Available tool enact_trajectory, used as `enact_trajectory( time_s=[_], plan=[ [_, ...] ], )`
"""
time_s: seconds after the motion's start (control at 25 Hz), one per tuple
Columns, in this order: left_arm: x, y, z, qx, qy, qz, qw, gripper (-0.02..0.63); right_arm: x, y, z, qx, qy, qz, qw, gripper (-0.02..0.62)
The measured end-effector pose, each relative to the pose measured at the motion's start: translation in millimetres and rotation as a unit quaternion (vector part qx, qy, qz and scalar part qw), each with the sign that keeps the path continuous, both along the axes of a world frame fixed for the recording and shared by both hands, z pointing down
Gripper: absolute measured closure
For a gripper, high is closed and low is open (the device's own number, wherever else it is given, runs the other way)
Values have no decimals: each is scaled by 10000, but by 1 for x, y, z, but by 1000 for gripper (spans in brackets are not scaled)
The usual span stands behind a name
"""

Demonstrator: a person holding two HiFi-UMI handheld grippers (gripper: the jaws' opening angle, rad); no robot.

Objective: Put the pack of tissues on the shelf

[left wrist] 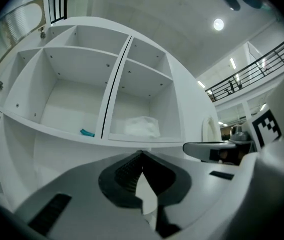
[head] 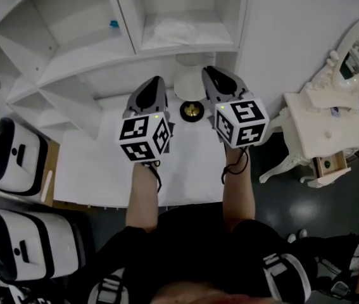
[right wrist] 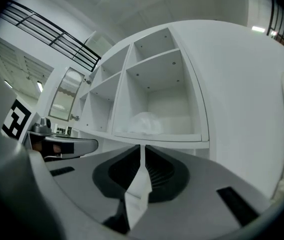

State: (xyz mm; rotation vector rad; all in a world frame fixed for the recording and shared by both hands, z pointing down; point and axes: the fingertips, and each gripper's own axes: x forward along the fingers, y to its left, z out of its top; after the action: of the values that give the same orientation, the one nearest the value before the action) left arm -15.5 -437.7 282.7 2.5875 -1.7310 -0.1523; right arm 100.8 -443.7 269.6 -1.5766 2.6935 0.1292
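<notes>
The pack of tissues (head: 188, 29) is a soft white bundle lying in the right-hand cubby of the white shelf (head: 135, 43). It also shows in the left gripper view (left wrist: 142, 126) and the right gripper view (right wrist: 146, 123). Both grippers hang in the air in front of the shelf, below that cubby and apart from the pack. My left gripper (head: 156, 81) (left wrist: 142, 154) is shut with nothing in it. My right gripper (head: 212, 71) (right wrist: 143, 148) has its jaws drawn together to a hairline slit, also empty. Each gripper sees the other beside it.
A small teal object (head: 114, 24) lies in the neighbouring cubby to the left. A white table (head: 103, 170) stands below the grippers, with a round white lamp base and a brass-centred black disc (head: 192, 111) at its back. An ornate white dressing table (head: 325, 132) stands at right, and white-and-black machines (head: 14, 157) at left.
</notes>
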Motion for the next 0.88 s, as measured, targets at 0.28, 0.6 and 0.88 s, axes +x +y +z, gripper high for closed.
enact_trajectory(
  time_s=[0.28,0.6,0.88],
  plan=[
    [-2,6,52,-303,-155,-118,9994,595,-2,14,39,-5,12,-150,9999,557],
    [16,11,80,-273,-250,39,9993,595,14,8,73,-253,-138,28,9996,577],
    [18,13,87,-339,-272,117,9990,595,1,10,84,-291,-169,-130,9993,577]
  ],
)
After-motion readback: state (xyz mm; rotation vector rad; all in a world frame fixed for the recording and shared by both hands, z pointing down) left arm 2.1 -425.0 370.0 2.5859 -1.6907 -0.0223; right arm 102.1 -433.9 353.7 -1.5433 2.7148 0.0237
